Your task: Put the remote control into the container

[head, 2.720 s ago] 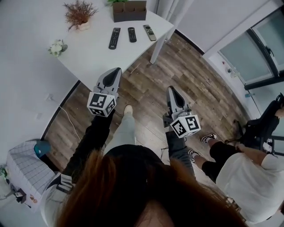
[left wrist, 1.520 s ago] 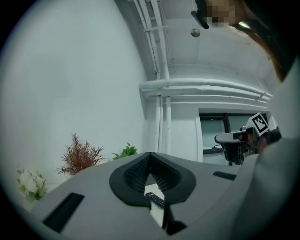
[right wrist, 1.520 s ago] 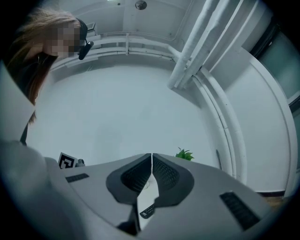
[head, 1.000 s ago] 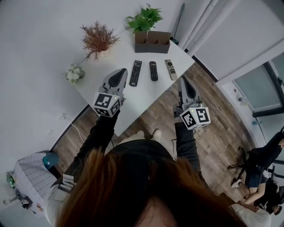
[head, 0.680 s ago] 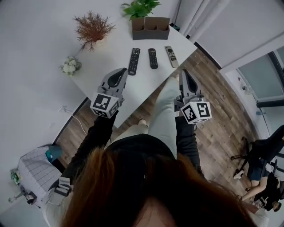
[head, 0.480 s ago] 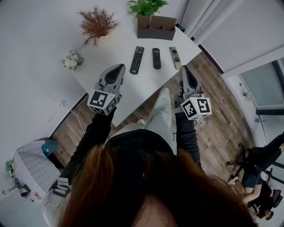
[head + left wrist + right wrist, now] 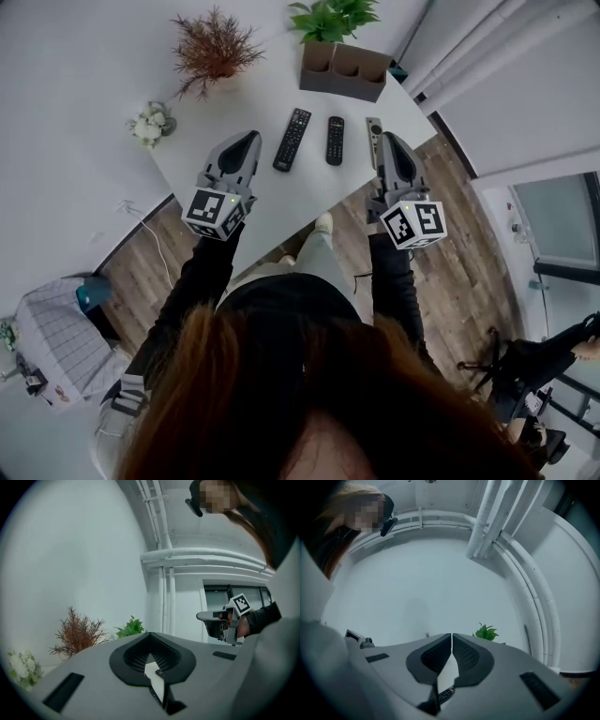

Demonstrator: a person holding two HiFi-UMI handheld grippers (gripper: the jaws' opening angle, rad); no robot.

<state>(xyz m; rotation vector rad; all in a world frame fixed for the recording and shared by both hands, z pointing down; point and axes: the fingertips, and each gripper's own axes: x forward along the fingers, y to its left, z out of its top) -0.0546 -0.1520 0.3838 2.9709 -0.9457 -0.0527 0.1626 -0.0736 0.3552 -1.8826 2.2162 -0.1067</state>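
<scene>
On a white table (image 7: 281, 197), seen from above, three remotes lie side by side. There is a long black remote (image 7: 292, 139), a short black remote (image 7: 335, 140) and a grey remote (image 7: 374, 127). The grey remote lies nearest the table's right edge. None is in the container yet.

The brown container (image 7: 344, 70), open at the top and split into compartments, stands beyond the remotes at the far edge. A green plant (image 7: 333, 17) sits just behind it. A dried plant (image 7: 214, 47) and white flowers (image 7: 148, 125) stand further left.

The left gripper (image 7: 242, 142) hovers over the table left of the long black remote, with its claw closed tight on nothing. The right gripper (image 7: 387, 142) is over the grey remote and partly covers it. Its claw is also pinched shut and empty.

The risks here are likely these. A closed claw lowered onto a remote would push it rather than take it, and the grey remote could slide off the nearby edge. The compartments look narrow, so a remote brought in tilted could catch the rim or tip the container.
</scene>
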